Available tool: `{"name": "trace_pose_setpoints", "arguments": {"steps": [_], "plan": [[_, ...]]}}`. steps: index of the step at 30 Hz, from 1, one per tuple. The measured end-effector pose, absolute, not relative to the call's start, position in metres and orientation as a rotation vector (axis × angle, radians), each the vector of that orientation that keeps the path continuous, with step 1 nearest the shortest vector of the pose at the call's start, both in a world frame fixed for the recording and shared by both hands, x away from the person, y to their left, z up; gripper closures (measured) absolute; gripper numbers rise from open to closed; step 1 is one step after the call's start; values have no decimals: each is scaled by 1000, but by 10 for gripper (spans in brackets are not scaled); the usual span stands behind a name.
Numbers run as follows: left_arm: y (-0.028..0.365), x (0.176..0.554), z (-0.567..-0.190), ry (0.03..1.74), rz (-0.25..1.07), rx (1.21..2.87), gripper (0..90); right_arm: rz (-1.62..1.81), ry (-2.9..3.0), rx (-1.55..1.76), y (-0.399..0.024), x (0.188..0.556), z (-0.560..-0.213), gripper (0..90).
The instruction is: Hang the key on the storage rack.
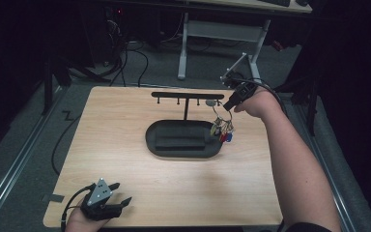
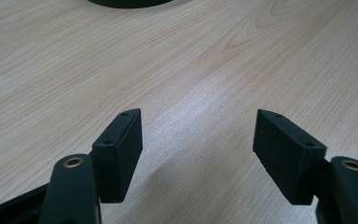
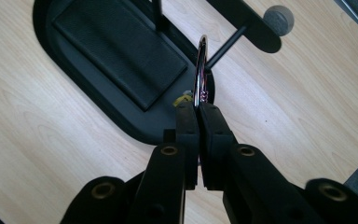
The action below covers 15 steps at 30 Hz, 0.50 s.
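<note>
- The key ring [image 3: 201,70], with a bunch of keys [image 1: 222,129] hanging from it, is clamped between the jaws of the right gripper [image 3: 198,108].
- The bunch hangs in the air over the right end of the black oval tray [image 1: 160,143], just below the right end of the rack's top bar [image 1: 174,94].
- The rack's thin post [image 1: 186,110] rises from the tray.
- The left gripper [image 1: 121,192] rests at the near left corner of the desk [image 1: 125,116], its jaws apart with nothing between them, well away from the keys.
</note>
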State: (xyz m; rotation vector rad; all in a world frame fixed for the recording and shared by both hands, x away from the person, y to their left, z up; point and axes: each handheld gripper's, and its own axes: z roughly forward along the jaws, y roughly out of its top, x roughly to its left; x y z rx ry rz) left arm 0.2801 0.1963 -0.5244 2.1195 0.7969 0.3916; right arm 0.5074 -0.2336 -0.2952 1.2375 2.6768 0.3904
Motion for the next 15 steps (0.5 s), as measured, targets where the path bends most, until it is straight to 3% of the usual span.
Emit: {"name": "trace_pose_setpoints", "arguments": {"steps": [15], "plan": [[195,280,-526,790,390,2134,334,422,2653,1290,-242,524,-305,878]]}}
